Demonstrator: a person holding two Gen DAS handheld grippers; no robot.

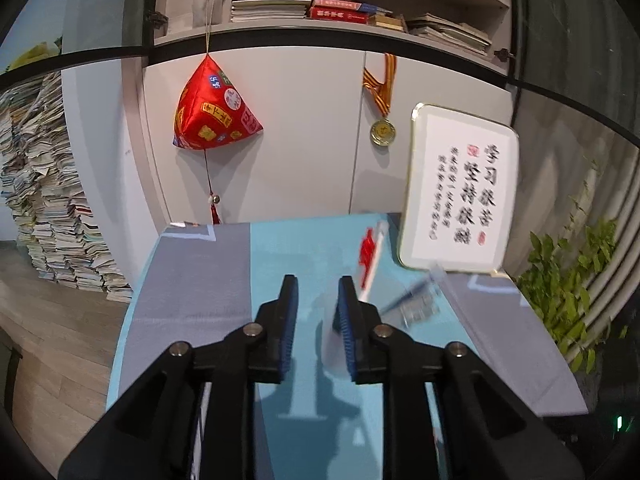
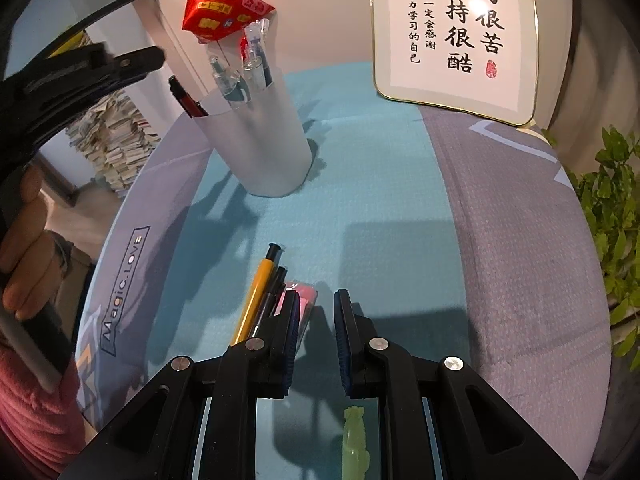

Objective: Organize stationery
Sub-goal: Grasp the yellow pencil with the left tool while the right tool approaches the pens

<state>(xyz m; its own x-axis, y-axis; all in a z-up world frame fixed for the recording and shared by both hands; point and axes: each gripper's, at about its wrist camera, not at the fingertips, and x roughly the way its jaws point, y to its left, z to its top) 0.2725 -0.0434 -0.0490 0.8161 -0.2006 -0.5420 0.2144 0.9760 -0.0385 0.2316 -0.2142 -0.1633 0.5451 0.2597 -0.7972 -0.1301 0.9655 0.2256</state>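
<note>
In the right wrist view a frosted pen cup (image 2: 264, 144) stands on the blue-and-grey mat (image 2: 384, 184), holding several pens and a red-and-black pen (image 2: 186, 100). My left gripper (image 2: 120, 62) hovers open to its upper left. My right gripper (image 2: 316, 312) is open and empty just above the mat. A yellow pen (image 2: 256, 300), a black pen (image 2: 272, 300) and a pink eraser (image 2: 306, 300) lie by its left finger. A green pen (image 2: 354, 444) lies under it. In the left wrist view my left gripper (image 1: 318, 292) is open above blurred pens (image 1: 370, 256).
A framed calligraphy sign (image 2: 456, 36) leans at the mat's back right. A red pyramid ornament (image 1: 214, 110) and a medal (image 1: 383, 132) hang on the white cabinet behind. A green plant (image 2: 612, 220) stands at right. Stacked papers (image 1: 52, 200) stand on the floor at left.
</note>
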